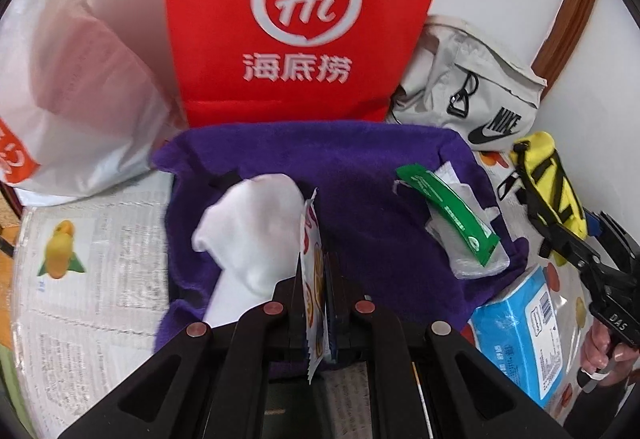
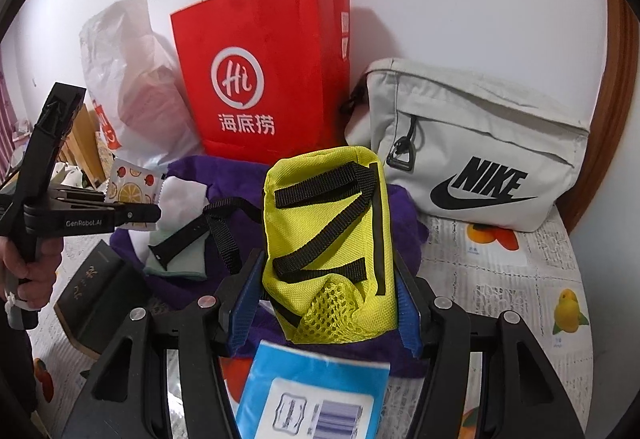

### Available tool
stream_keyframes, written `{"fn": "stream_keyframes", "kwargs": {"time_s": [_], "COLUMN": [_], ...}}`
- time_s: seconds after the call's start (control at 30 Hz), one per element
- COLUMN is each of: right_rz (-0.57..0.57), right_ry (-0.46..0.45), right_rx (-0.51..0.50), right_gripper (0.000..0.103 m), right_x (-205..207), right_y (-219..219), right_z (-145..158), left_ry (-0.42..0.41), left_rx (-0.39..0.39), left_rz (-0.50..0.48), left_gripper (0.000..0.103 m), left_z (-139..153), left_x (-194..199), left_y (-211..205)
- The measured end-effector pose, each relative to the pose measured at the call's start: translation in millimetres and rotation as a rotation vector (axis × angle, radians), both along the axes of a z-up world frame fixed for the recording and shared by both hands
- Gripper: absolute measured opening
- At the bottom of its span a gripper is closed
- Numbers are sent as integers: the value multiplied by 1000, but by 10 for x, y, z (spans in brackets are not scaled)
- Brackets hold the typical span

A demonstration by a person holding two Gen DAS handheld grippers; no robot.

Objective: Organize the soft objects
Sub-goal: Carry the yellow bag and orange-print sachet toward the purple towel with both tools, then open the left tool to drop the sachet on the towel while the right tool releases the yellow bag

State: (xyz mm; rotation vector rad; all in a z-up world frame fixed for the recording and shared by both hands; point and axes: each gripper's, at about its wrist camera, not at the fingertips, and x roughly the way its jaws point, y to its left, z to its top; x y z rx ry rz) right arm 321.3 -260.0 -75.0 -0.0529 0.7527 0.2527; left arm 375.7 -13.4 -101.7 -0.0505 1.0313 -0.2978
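Note:
My left gripper [image 1: 316,279] is shut on a flat fruit-print packet [image 1: 314,291], held edge-on above a purple cloth [image 1: 352,207]; the packet also shows in the right wrist view [image 2: 130,185]. A white sock [image 1: 248,235] and a green sachet [image 1: 452,215] on a clear wrapper lie on the cloth. My right gripper [image 2: 326,303] is shut on a yellow mesh pouch [image 2: 328,235] with black straps, held over the cloth [image 2: 404,215]. The pouch also shows in the left wrist view [image 1: 548,175].
A red paper bag [image 1: 296,19] stands against the wall, a white plastic bag [image 1: 72,91] to its left, a grey Nike bag [image 2: 472,147] to its right. A blue tissue pack [image 1: 520,331], a dark book [image 2: 96,287] and a black watch strap [image 2: 180,239] lie nearby.

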Motion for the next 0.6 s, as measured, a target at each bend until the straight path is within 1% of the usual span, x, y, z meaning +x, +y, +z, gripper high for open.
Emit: {"fn": "stream_keyframes", "kwargs": {"time_s": [0.23, 0.3, 0.37, 0.47, 0.53, 0.6], "right_rz": [21, 32, 52, 67, 81, 98], "right_ry": [42, 53, 68, 88, 102, 119], "right_rx": [-25, -24, -12, -14, -22, -31], "right_gripper": [59, 59, 59, 60, 60, 60], "right_x": [206, 265, 319, 385, 433, 464], "right_y": [77, 105, 130, 166, 196, 223], "right_z": [-105, -138, -172, -224, -275, -318], "left_ry": [44, 46, 67, 112, 107, 122], "left_rx": [-1, 9, 4, -7, 6, 5], "left_rz": [-58, -69, -83, -85, -87, -85], "left_gripper": [7, 7, 7, 7, 7, 7], "left_z": [-104, -133, -183, -272, -303, -339], "left_x": [167, 191, 226, 290, 314, 346], "left_y": [-224, -281, -334, -376, -408, -423]}}
